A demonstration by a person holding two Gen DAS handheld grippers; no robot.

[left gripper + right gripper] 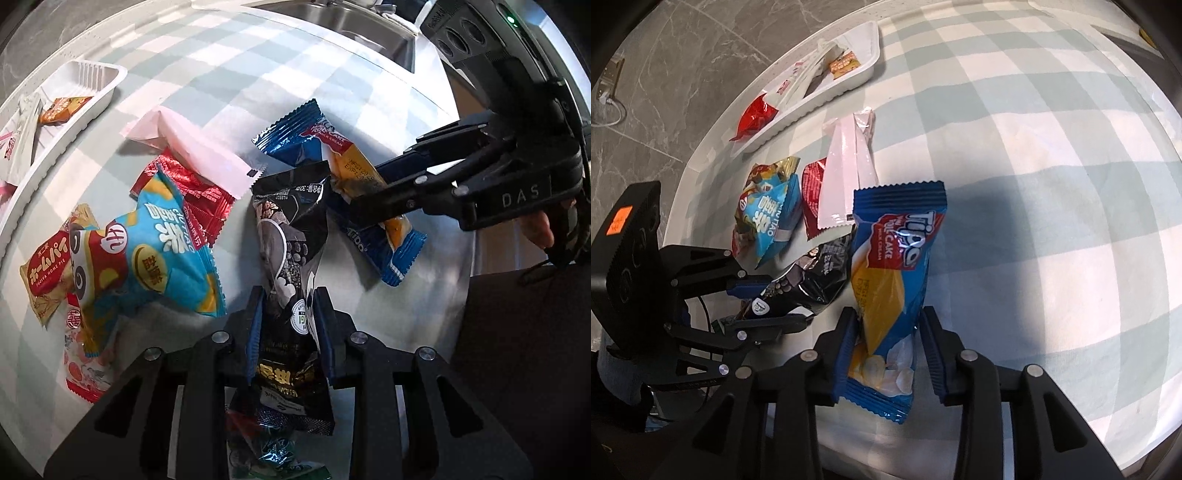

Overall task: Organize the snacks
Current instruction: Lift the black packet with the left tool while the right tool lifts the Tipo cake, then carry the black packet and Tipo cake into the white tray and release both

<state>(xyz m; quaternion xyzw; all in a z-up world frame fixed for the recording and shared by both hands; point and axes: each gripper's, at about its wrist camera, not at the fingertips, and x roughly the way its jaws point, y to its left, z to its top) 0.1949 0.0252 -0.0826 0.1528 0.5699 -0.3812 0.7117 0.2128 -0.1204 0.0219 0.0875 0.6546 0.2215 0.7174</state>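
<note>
Left gripper (288, 317) is clamped on the black sesame packet (291, 236), pads pinching its lower half; the packet's far end droops toward the checked tablecloth (1034, 184). Right gripper (888, 343) straddles the blue Tipo cake packet (897, 280), jaws parted with visible gaps on both sides, so nothing is gripped there.

Landmark is the white tray (98, 98): it already holds an orange packet (61, 109) and white sachets (22, 129). Just beside it lies the loose pile: pink packet (188, 147), red packet (192, 192), light-blue packet (147, 258), Home Pie packet (48, 269). Both gripped-zone packets sit well apart from the tray, on the far side of that pile.

Risks, judged: the black packet overlaps the Tipo packet's edge, so lifting could drag it. The slick film could slip from the pinch. The two grippers are near each other and may collide.
</note>
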